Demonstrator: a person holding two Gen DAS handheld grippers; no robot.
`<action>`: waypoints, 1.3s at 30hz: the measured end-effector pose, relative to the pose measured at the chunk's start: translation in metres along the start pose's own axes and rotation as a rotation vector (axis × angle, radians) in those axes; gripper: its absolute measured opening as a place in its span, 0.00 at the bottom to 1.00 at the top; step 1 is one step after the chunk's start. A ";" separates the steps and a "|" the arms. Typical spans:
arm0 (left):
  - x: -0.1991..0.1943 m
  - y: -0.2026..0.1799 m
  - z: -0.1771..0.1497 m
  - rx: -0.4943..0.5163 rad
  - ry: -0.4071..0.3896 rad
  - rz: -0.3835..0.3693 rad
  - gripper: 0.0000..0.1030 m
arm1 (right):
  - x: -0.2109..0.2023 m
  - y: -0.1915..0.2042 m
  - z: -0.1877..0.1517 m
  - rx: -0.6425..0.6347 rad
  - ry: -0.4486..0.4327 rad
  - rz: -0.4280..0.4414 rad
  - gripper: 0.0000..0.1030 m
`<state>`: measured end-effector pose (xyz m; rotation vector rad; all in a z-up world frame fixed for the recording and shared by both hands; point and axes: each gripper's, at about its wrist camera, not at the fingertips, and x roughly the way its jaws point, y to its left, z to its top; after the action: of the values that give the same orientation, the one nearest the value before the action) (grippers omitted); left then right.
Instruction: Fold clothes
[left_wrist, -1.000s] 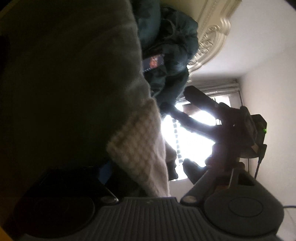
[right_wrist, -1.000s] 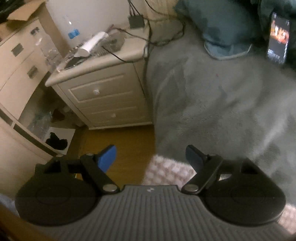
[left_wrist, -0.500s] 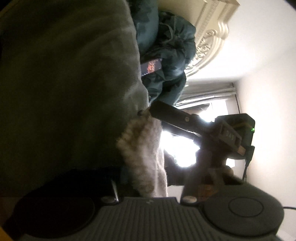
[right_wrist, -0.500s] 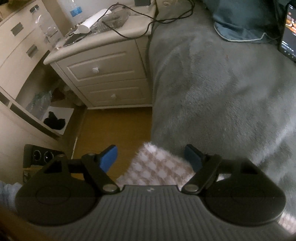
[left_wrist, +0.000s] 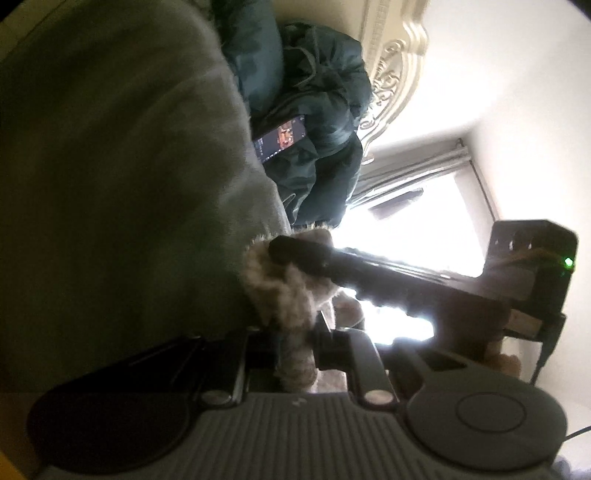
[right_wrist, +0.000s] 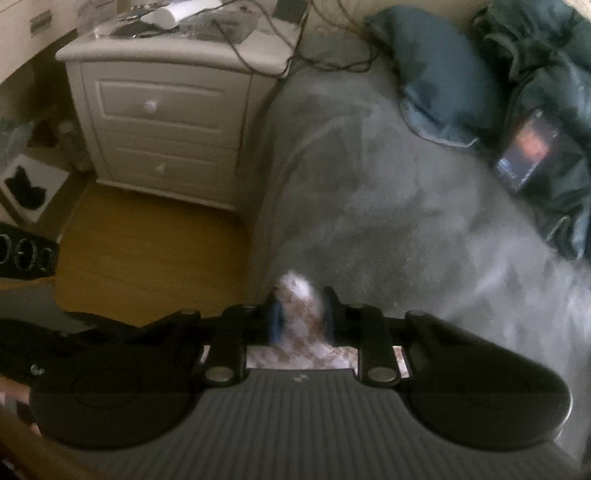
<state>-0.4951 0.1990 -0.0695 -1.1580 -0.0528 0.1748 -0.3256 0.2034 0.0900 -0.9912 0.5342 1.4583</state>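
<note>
- Right gripper (right_wrist: 301, 312): a second ago its fingers stood wide with the checked garment (right_wrist: 295, 325) lying loose between them; now they are drawn in narrow and pinch a fold of that fabric.
- Left gripper (left_wrist: 295, 343): likewise narrowed on the same cloth (left_wrist: 284, 295); earlier the fabric hung broad and slack ahead of it, now it is bunched into a thick wad between the pads.
- Right gripper as seen from the left wrist (left_wrist: 291, 251): its dark finger has come in from the bright window side and now presses the wad just beyond the left tool's grip.
- Reading for the task: both tools hold the garment close together at the near edge of the grey blanket (right_wrist: 388, 192), which covers the bed. This fits either a corner-to-corner fold being brought together or the piece being gathered up for laying out; the pictures do not settle which.
- Hidden: most of the garment lies under or behind the tool bodies; its kind, full outline and any folds made cannot be told.
- Hard to make out: left view is backlit by the window (left_wrist: 417, 221), so the left side is near black; right view is motion-blurred.
- Also present: nightstand (right_wrist: 162, 122), phone (right_wrist: 528, 151) on dark bedding (right_wrist: 546, 74).
</note>
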 end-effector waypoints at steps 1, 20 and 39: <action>-0.002 -0.004 -0.001 0.017 -0.005 -0.003 0.14 | -0.003 0.000 0.000 0.002 -0.002 -0.002 0.19; 0.013 -0.142 -0.017 0.293 0.071 -0.161 0.14 | -0.140 -0.027 -0.035 0.105 -0.205 -0.189 0.19; 0.118 -0.347 -0.145 0.587 0.537 -0.648 0.16 | -0.375 -0.054 -0.249 0.623 -0.425 -0.621 0.19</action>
<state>-0.3217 -0.0483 0.1837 -0.5273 0.0946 -0.6587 -0.2461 -0.2009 0.2788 -0.2852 0.2927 0.8171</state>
